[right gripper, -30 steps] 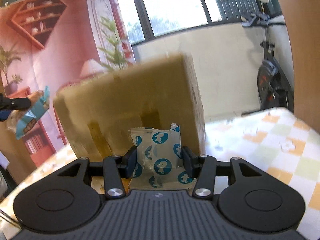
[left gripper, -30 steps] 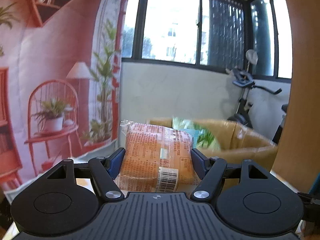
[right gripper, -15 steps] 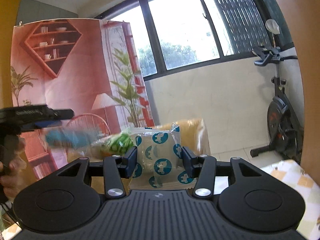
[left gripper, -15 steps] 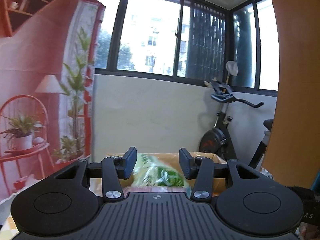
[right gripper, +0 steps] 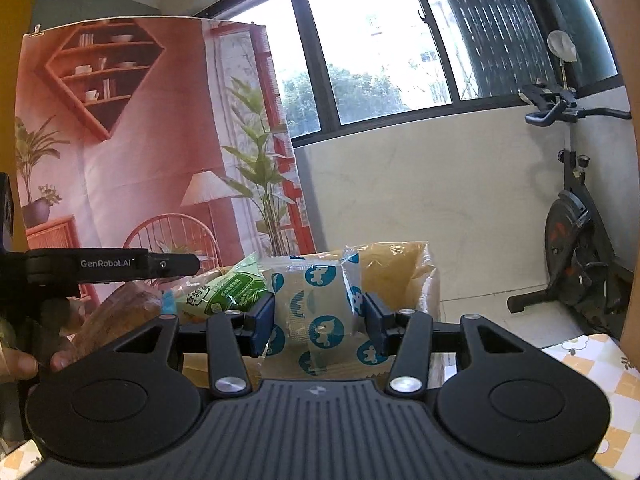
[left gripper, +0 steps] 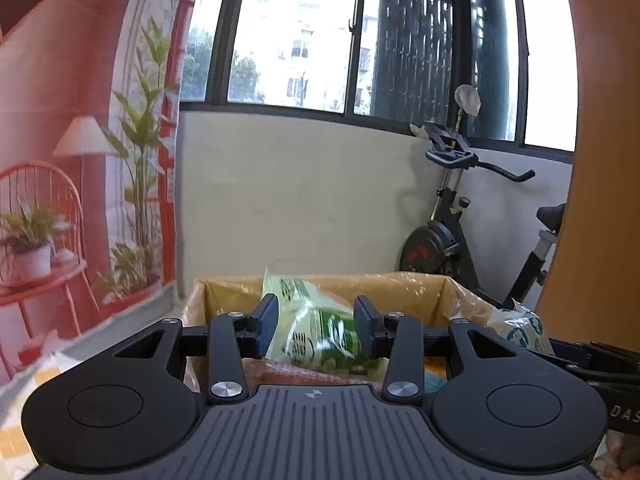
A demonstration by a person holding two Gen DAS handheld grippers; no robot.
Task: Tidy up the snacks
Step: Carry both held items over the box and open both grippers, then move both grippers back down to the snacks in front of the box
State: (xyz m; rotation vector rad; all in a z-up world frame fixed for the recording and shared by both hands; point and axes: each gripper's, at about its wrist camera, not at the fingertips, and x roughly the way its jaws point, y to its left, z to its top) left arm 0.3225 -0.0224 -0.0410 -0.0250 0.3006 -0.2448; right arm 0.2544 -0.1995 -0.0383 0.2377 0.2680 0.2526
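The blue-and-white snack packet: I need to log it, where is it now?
In the right wrist view the blue-and-white packet is clamped in the right gripper, in front of the cardboard box, right of the green packet.

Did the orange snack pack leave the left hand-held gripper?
Yes. The left hand-held gripper let it go, its jaws then closing empty; it now points over the cardboard box, where a green packet lies behind its fingers.

Held out, tipped slightly downward: black two-finger left claw (left gripper: pixel 316 326), jaws just drawn closer, a gap left, nothing pinched between the blue pads; bare left hand (right gripper: pixel 24 360) curled around its grip. Alongside, black right claw (right gripper: pixel 320 322) clamped on an upright white plastic packet with blue circles (right gripper: pixel 316 280).
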